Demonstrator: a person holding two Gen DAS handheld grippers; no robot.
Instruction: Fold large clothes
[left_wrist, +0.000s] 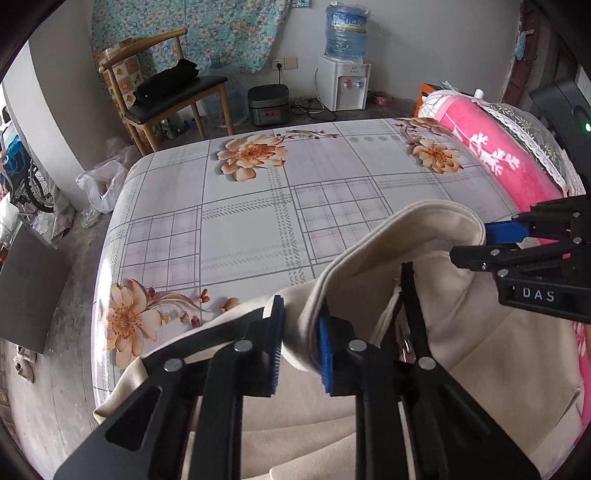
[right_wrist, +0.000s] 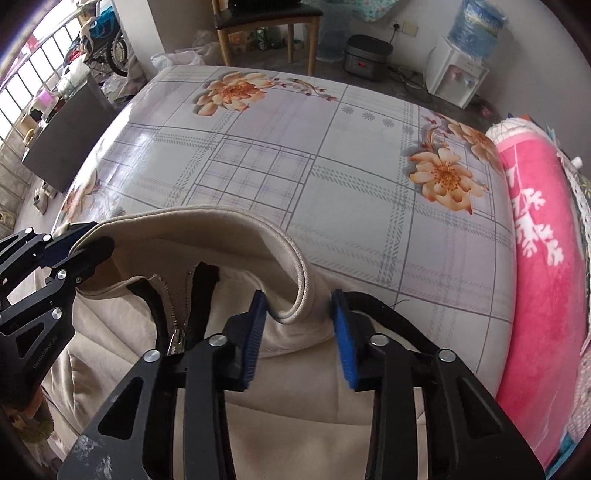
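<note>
A cream zip-up jacket (left_wrist: 491, 354) lies at the near edge of the bed, its collar (left_wrist: 424, 221) raised. My left gripper (left_wrist: 301, 343) has its blue pads either side of the collar's left end, jaws parted with fabric between them. My right gripper (right_wrist: 299, 339) likewise straddles the collar's right end (right_wrist: 295, 295), jaws parted. Each gripper shows in the other's view: the right gripper (left_wrist: 476, 245) at the collar's far end, the left gripper (right_wrist: 79, 245) at the collar's left tip. The dark-lined zipper (right_wrist: 177, 314) runs down the jacket's middle.
The bed (left_wrist: 258, 206) has a pale checked sheet with orange flowers. A rolled pink blanket (left_wrist: 498, 155) lies along its right side. Beyond stand a wooden chair (left_wrist: 166, 92), a rice cooker (left_wrist: 267, 105) and a water dispenser (left_wrist: 343, 74). A dark board (left_wrist: 26, 288) leans at left.
</note>
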